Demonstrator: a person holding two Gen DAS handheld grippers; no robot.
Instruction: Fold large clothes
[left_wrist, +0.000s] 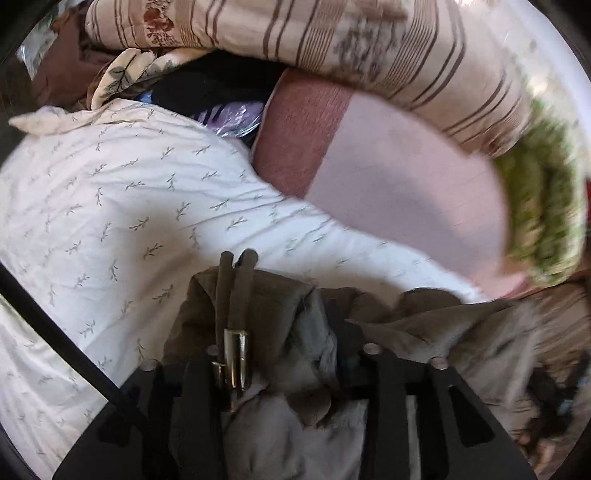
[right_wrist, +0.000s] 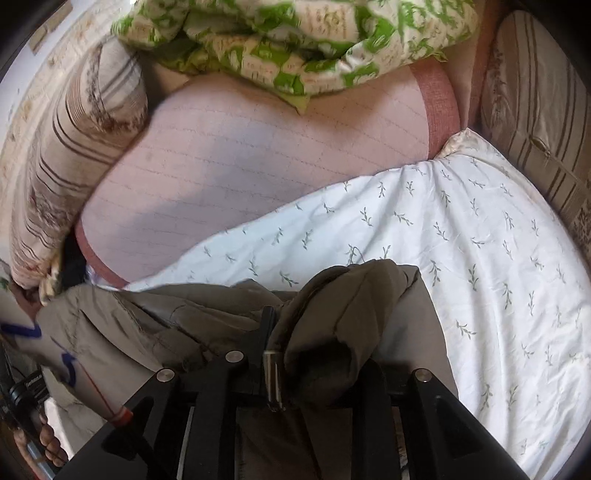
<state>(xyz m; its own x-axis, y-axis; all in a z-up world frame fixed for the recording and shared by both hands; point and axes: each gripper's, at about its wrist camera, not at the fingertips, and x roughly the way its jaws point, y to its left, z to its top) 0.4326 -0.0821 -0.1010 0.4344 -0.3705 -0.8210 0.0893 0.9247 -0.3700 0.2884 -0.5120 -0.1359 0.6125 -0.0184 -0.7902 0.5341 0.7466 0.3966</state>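
Note:
An olive-brown garment (left_wrist: 424, 321) with a pale grey lining lies bunched at the near edge of a white bedsheet printed with leaf sprigs (left_wrist: 129, 203). My left gripper (left_wrist: 288, 291) has its jaws apart. Its left finger (left_wrist: 236, 295) is bare, and slack cloth fills the gap and hides the right finger. In the right wrist view the same garment (right_wrist: 166, 314) stretches away to the left. My right gripper (right_wrist: 317, 321) has a thick fold heaped between its jaws and over the right one. Only its left finger (right_wrist: 267, 332) shows, so the grip is unclear.
Beyond the sheet (right_wrist: 480, 240) lies a pink quilted mattress cover (right_wrist: 221, 166) with a red-brown band. Striped pillows (right_wrist: 74, 129) ring the bed, and a green-patterned blanket (right_wrist: 277, 48) is piled at the far side. A person's hand (right_wrist: 48, 446) shows at the lower left.

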